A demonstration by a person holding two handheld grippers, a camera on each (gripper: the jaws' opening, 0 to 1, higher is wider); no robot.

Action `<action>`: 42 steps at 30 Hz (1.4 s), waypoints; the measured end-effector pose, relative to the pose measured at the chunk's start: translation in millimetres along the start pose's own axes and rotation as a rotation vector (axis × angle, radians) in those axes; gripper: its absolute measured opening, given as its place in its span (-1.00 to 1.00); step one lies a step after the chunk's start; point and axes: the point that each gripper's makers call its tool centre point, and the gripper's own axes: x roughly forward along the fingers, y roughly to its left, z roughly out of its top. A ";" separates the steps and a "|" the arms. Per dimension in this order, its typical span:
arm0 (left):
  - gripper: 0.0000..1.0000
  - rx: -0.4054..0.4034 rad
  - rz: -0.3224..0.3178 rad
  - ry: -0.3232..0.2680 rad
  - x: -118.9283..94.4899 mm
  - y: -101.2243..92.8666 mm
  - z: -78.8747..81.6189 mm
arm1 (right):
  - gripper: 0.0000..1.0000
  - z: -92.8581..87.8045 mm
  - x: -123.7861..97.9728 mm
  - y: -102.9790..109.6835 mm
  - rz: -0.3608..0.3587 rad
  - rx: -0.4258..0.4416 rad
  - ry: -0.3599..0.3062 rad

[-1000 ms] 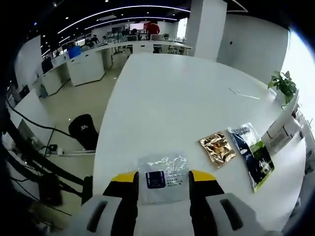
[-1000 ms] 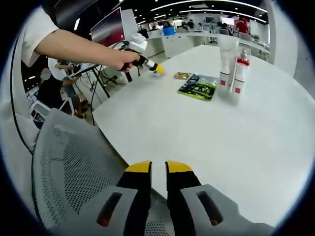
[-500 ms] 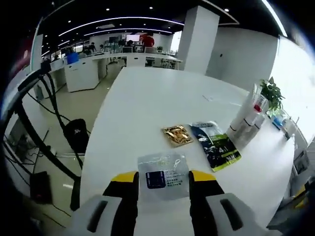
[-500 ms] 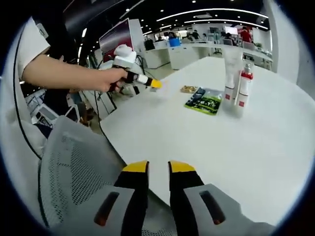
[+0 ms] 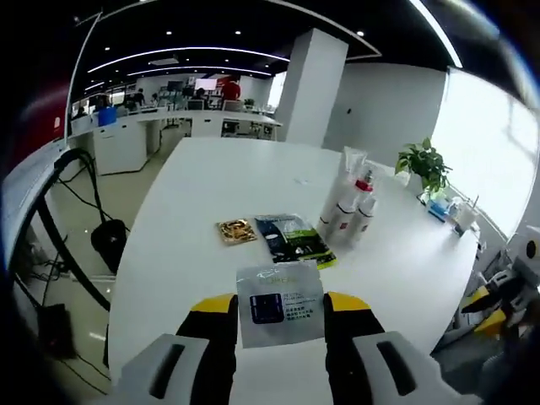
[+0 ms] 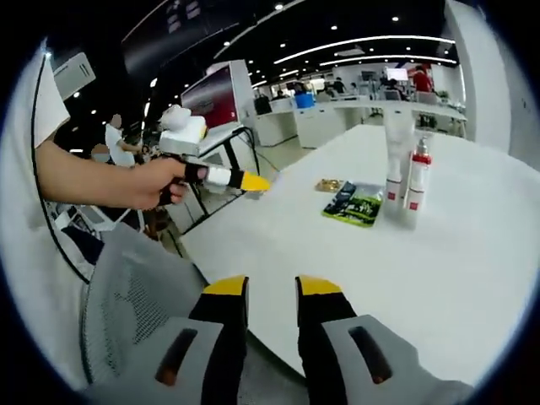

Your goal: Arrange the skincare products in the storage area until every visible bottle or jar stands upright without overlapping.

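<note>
Between the yellow-tipped jaws of the left gripper [image 5: 280, 305] a flat silvery sachet [image 5: 279, 291] with a dark square label is pinched, its upper edge standing clear above the tips; the jaws are closed against its two sides. It is carried in the air above the near part of the white bench [image 5: 211, 186], not resting on it. The step in hand is judged to be a carry: the sachet is being brought toward the other products. Beyond the jaws, on the bench, a gold sachet [image 5: 235, 230] is seen lying flat, with a dark green-printed sachet [image 5: 295, 240] just beside it, and past those a white tube [image 5: 346, 192] and a red-capped bottle [image 5: 362, 205] are stood upright close together. A potted plant [image 5: 422, 164] is set well behind them.

The jaws of the right gripper [image 6: 271, 288] are held slightly apart with nothing between them, hovering over the near edge of the bench, with a mesh chair back [image 6: 135, 321] below them.

The next move is judged to call for the held sachet to be lowered onto bare bench near the gold sachet, without overlapping it, and released.
</note>
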 end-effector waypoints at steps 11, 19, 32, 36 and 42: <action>-0.17 0.068 -0.122 0.005 -24.0 -56.3 -28.9 | -0.55 33.4 -10.1 -8.0 -0.009 0.127 -0.143; -0.17 0.128 -0.147 0.005 -33.9 -68.7 -30.4 | -0.47 56.6 -3.1 -4.1 0.027 0.267 -0.239; -0.17 0.220 -0.210 0.027 -43.9 -92.1 -44.0 | -0.41 61.3 2.8 2.9 0.091 0.406 -0.275; -0.17 0.253 -0.233 0.028 -45.1 -103.1 -45.3 | -0.37 70.2 1.4 1.1 0.100 0.437 -0.308; -0.17 0.344 -0.278 0.020 -46.5 -120.9 -44.1 | -0.21 79.2 3.5 2.7 0.132 0.508 -0.330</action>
